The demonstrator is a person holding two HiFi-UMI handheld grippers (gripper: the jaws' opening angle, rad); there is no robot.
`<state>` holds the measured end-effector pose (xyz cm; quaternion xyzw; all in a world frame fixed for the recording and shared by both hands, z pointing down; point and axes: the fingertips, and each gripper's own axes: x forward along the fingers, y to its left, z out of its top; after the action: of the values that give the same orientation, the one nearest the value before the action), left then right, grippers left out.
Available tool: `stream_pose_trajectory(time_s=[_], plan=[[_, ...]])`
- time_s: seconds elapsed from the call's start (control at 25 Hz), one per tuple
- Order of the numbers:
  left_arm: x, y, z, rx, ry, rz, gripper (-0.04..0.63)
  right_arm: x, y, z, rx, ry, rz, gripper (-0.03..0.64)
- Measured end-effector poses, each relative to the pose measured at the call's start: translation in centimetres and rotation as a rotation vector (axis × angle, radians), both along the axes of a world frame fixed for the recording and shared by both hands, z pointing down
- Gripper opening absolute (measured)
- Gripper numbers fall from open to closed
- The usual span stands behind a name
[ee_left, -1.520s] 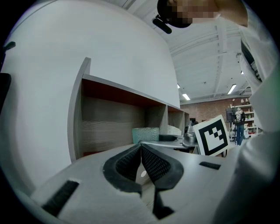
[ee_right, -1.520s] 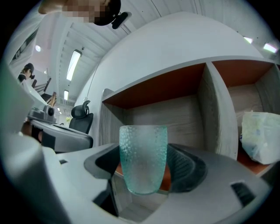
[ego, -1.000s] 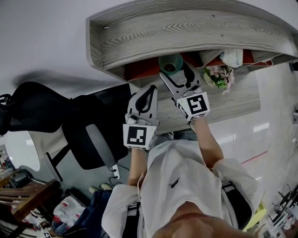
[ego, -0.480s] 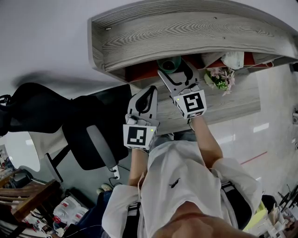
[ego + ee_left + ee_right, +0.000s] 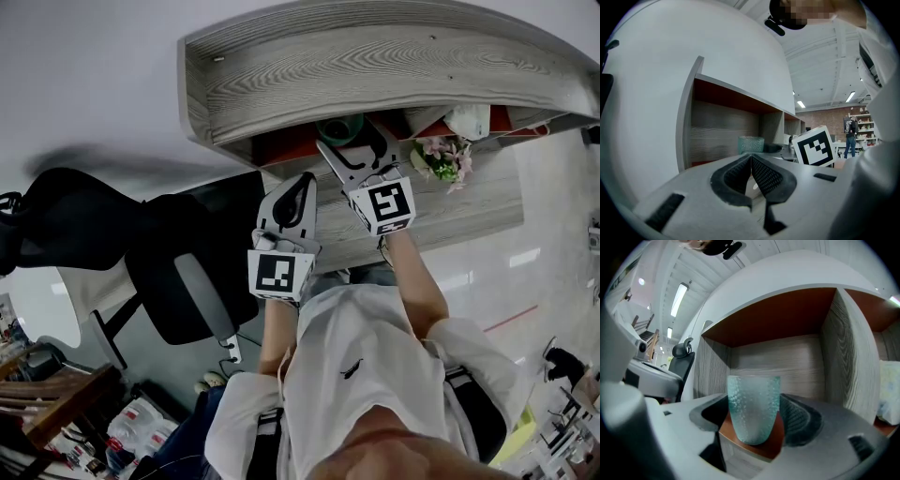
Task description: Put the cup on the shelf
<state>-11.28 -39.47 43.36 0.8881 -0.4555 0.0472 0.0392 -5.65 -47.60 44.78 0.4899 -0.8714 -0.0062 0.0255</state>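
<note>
Since one second ago your right hand-held gripper (image 5: 352,138) has pushed a little toward 12 o'clock, carrying the cup (image 5: 753,408) deeper under the shelf (image 5: 375,66); your left hand-held gripper (image 5: 751,157) has not shifted.

Position: cup upright in the leftmost compartment, base on the red-brown floor close to its front lip. Pink flowers (image 5: 441,155) sit at 3 o'clock of it, well apart. The tabletop (image 5: 469,202) lies below.

Right hand-held gripper: grasping the cup, one pad at 9 o'clock and one at 3 o'clock on its lower half. Left hand-held gripper: clenched on nothing, idle at 8 o'clock of the right one.

Handling, judged: pebbled translucent wall reads as glass or hard plastic, so stiff, light to moderate in weight and breakable if dropped. Texture should help the pads bite, but the body tapers downward, so hold mid-wall rather than near the narrow base. Being so close to the lip, it could tip off when you let go; seat it further back first.
</note>
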Motion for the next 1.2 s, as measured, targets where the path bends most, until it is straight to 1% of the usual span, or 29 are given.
stream_pose_trajectory(time_s=[0.16,0.6,0.76,0.92,1.04,1.2], plan=[[0.2,0.1,-0.1,0.001,-0.002,0.009,0.028,-0.3,0.2,-0.2,0.011,-0.001,-0.020,0.348],[0.0,0.1,-0.7,0.013,0.006,0.002,0.028,0.2,0.4,-0.4,0.003,0.001,-0.004,0.350],[0.1,0.4,-0.6,0.024,-0.007,0.011,0.028,0.5,1.1,-0.4,0.003,0.002,-0.001,0.349],[0.5,0.8,-0.7,0.019,0.004,0.019,0.028,1.1,2.1,-0.4,0.004,0.008,0.007,0.348],[0.6,1.2,-0.7,0.027,-0.009,0.024,0.028,1.7,3.4,-0.6,0.014,0.011,0.018,0.348],[0.9,1.8,-1.2,0.040,-0.005,0.031,0.028,2.6,5.6,-1.1,0.023,0.016,0.024,0.347]])
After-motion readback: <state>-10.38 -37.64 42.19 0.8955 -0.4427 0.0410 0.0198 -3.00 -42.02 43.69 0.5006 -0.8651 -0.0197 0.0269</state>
